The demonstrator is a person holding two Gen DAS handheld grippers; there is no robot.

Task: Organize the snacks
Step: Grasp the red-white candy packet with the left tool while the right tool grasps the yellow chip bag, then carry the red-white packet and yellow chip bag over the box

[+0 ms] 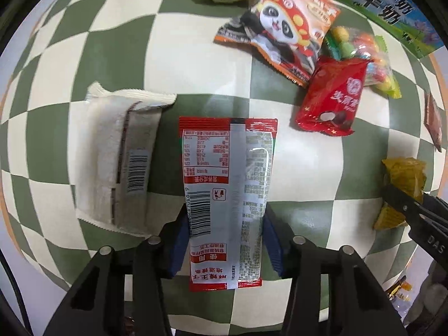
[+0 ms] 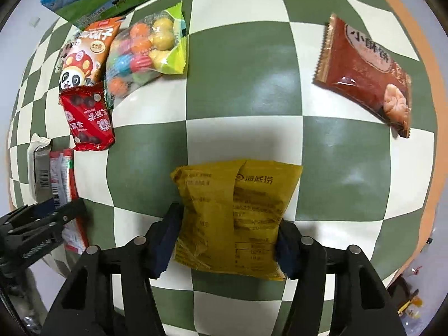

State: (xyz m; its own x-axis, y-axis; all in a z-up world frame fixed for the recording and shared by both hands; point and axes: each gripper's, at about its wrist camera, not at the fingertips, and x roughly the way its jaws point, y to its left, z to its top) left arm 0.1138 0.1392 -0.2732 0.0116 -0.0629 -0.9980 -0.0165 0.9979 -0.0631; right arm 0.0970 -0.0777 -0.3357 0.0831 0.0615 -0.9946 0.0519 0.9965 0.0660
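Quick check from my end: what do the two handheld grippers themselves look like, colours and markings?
Both the left gripper and right gripper are matte black angular plastic frames with round silver pin heads, dark blue pads lining the jaws, and white lettering on the side. No sleeves visible.

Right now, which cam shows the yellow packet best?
Right wrist: the yellow packet fills the centre between the right tool's pads, back print visible. The left wrist view catches only a sliver of it at the right edge, partly behind the right tool.
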